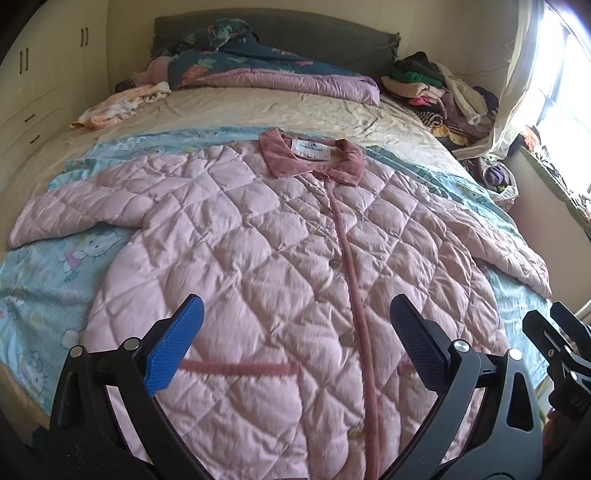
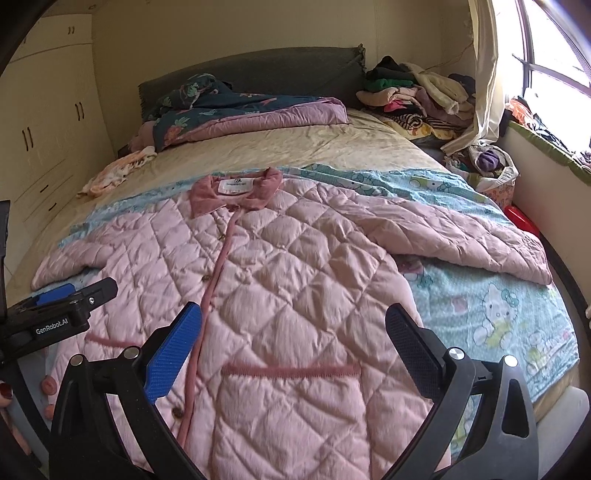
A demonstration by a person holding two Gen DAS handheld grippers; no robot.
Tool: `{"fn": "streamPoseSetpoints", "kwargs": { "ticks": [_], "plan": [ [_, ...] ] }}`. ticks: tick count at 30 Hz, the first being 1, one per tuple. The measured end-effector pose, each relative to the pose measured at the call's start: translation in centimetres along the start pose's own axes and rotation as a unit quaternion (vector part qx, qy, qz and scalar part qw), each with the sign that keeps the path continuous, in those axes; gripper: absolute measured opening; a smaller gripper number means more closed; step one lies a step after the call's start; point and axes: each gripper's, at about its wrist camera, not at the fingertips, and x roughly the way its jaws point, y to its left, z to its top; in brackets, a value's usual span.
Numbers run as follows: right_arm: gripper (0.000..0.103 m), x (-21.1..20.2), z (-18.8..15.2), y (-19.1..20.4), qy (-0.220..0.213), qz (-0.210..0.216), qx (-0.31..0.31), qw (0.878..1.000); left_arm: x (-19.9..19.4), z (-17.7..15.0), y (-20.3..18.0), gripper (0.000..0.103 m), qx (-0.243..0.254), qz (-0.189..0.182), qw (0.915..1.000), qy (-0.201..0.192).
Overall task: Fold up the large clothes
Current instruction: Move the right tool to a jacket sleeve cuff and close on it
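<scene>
The coat (image 1: 258, 236) lies face up on the bed (image 1: 229, 107), buttoned down the front, collar (image 1: 314, 155) toward the headboard (image 1: 295, 33) and hem nearest the person. It rests on a cartoon sheet (image 1: 44, 280) spread over the foot half of the bed, probably to give it a clean, flat place for folding. Both sleeves are drawn out to the sides of the coat, one each way, so the whole shape is open and ready for a first fold.

The left gripper (image 1: 295, 343) hovers above the coat's lower front, just left of the button strip, jaws wide apart and holding nothing. The right gripper (image 2: 293, 349) hangs beside it over the right pocket trim, likewise spread and empty. Neither touches the cloth as far as I can see.

I judge folding has not begun: each gripper seems poised to go out to a sleeve or side edge. The padded quilting will likely spring back, so folds may need pressing down.

Behind the coat, a quilt (image 1: 258, 70) and a clothes pile (image 1: 439, 92) sit by the headboard, out of the way.
</scene>
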Motion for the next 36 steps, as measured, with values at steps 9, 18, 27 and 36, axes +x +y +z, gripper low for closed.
{"fn": "streamPoseSetpoints", "kwargs": {
  "ticks": [9,18,27,36],
  "plan": [
    [0.099,3.3,3.1,-2.6,0.002,-0.014,0.033,0.999,3.1,3.9,-1.6,0.095,0.008,-0.013,0.9999,0.007],
    [0.099,7.2,5.6,-8.4,0.011,-0.053,0.094,0.994,7.6,6.4,-3.5,0.095,0.023,-0.019,0.9992,0.027],
    [0.099,10.5,6.2,-15.4,0.025,-0.100,0.169,0.980,11.2,8.3,-5.0,0.095,0.030,-0.022,0.9983,0.045],
    [0.099,12.8,4.2,-23.6,0.045,-0.110,0.272,0.955,14.5,8.6,-7.4,0.095,0.053,-0.021,0.9971,0.050]
  ]
}}
